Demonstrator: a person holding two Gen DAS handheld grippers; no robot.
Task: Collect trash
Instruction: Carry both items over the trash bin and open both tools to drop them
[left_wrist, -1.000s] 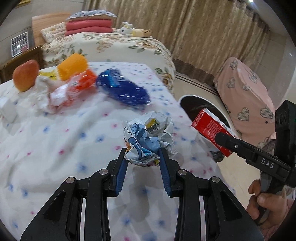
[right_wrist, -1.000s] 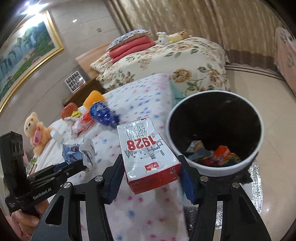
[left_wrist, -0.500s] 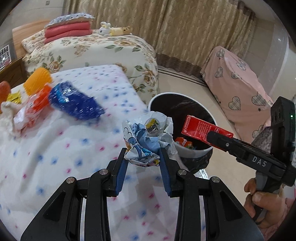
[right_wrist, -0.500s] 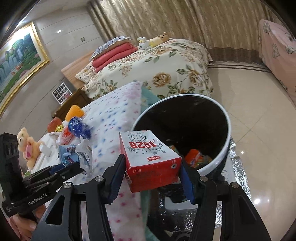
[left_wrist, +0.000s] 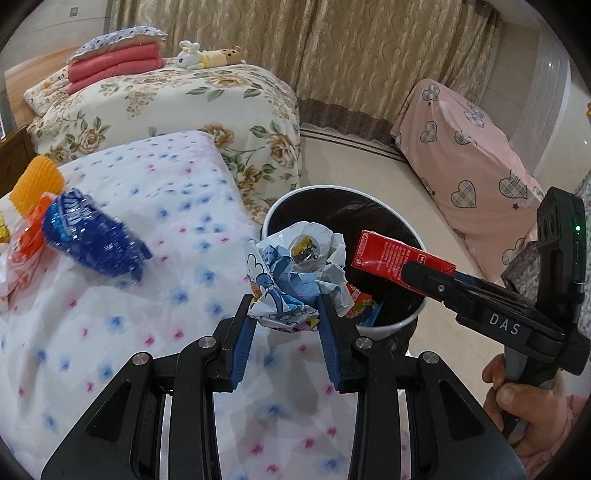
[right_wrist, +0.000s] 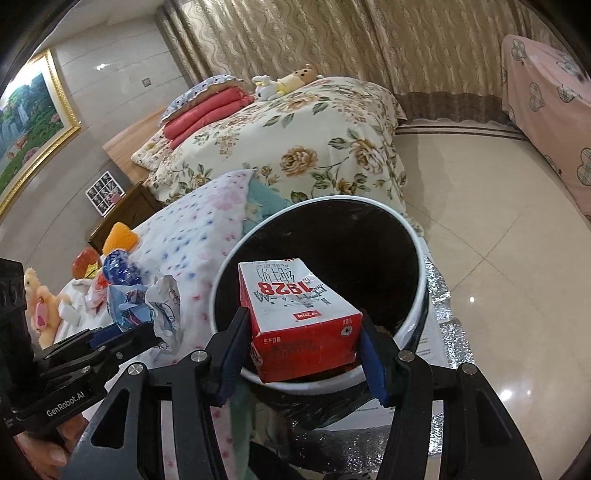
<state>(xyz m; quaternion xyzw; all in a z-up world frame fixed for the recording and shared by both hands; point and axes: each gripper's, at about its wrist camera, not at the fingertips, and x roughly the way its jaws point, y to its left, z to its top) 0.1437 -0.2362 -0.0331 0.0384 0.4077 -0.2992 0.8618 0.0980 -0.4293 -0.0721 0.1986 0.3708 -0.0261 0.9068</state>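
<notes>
The left tool (left_wrist: 284, 319) is clenched on a crumpled white-and-blue printed paper wrapper (left_wrist: 295, 273), held above the edge of the white bedspread dotted with blue and pink flowers (left_wrist: 122, 321). Just beyond its tips stands the round black-lined trash bin with a white rim (left_wrist: 400, 322) on the glossy beige tiled floor (left_wrist: 365, 173). The right tool (right_wrist: 301, 356) grips a red-and-white rectangular milk carton (right_wrist: 295, 314) directly over the bin's opening; colourful packets lie inside. To the left tool's left, on the bedspread, lie a shiny blue plastic wrapper (left_wrist: 92, 238) and an orange foam net (left_wrist: 35, 184). Farther ahead stand a bed with a cream floral quilt (left_wrist: 177, 107), folded red blankets (left_wrist: 110, 68), golden-beige curtains (left_wrist: 332, 48) and furniture under a pink heart-print cover (left_wrist: 472, 162)
</notes>
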